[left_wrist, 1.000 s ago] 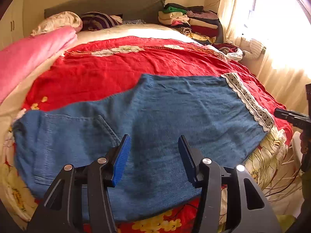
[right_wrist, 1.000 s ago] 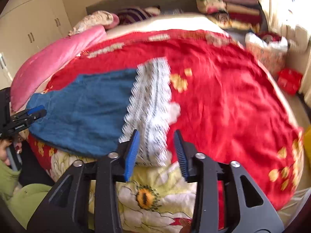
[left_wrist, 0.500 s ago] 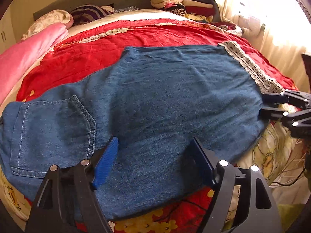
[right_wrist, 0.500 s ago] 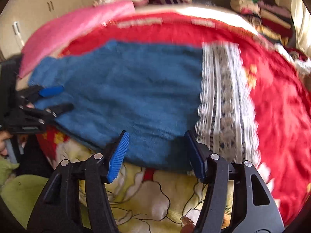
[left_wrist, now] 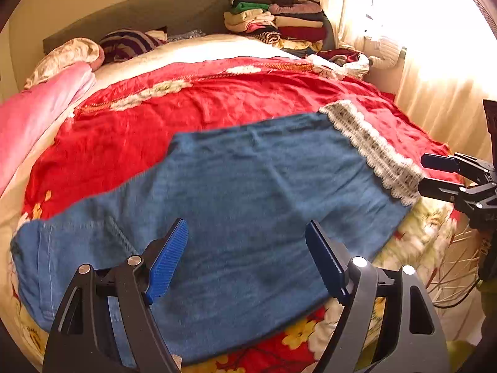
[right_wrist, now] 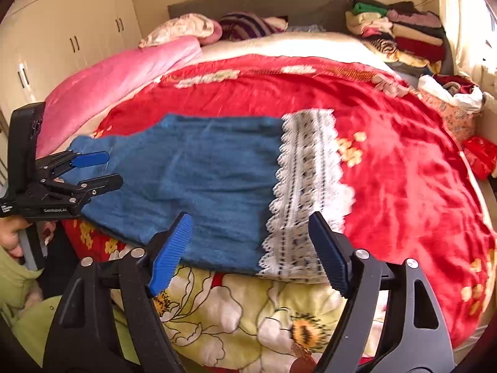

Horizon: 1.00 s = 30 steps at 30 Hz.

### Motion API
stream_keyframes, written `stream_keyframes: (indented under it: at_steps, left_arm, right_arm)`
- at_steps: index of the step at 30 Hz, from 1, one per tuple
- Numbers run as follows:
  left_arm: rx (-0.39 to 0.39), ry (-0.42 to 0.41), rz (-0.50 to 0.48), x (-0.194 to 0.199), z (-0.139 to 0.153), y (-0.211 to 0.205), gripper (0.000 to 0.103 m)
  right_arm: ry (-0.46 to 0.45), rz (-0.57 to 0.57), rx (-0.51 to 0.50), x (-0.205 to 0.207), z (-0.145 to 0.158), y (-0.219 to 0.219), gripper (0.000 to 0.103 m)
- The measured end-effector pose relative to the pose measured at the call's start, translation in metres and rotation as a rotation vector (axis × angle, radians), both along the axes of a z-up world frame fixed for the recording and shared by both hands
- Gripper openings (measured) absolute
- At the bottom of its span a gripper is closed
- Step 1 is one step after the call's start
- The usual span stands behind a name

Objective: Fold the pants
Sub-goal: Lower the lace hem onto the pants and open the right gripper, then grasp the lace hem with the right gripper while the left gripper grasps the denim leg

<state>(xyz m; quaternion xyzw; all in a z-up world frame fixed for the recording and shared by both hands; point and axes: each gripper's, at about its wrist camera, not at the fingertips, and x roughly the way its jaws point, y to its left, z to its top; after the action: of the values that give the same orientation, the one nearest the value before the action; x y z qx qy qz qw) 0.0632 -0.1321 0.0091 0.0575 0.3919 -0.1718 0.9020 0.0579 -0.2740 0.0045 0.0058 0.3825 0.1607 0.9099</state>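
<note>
Currently the pants (left_wrist: 248,205) are lying flat on the red blanket (left_wrist: 217,105), near the bed's foot edge, legs stacked, lace hem (right_wrist: 307,186) at one end. Both tongs, left (left_wrist: 247,256) and right (right_wrist: 250,248), are hanging wide open and empty above the pants; jaws have just been opening. Versus a second ago, both are pulling back from the denim. Judging: one fold is being released; next is regripping for the crosswise fold.
</note>
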Motion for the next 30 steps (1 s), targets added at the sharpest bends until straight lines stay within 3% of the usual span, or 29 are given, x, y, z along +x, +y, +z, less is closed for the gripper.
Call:
stream_keyframes:
  at_steps: [5, 6, 7, 8, 27, 30]
  left_arm:
    - [0.010, -0.017, -0.006, 0.008, 0.012, -0.009, 0.078]
    - [0.012, -0.019, -0.010, 0.010, 0.014, -0.011, 0.080]
    - [0.015, -0.022, -0.012, 0.012, 0.015, -0.014, 0.090]
    - [0.021, -0.026, -0.013, 0.014, 0.016, -0.016, 0.092]
    - [0.062, 0.003, -0.152, 0.099, 0.020, -0.091, 0.092]
    - [0.106, -0.011, -0.173, 0.113, 0.016, -0.106, 0.092]
  right_arm:
    - [-0.028, -0.028, 0.000, -0.003, 0.009, -0.009, 0.079]
    - [-0.032, -0.034, 0.000, -0.004, 0.010, -0.011, 0.080]
    - [-0.036, -0.039, 0.002, -0.004, 0.011, -0.013, 0.081]
    - [-0.037, -0.043, 0.004, -0.005, 0.011, -0.014, 0.081]
    - [0.054, -0.168, 0.062, 0.005, -0.017, -0.048, 0.086]
    - [0.071, -0.177, 0.080, 0.008, -0.022, -0.050, 0.086]
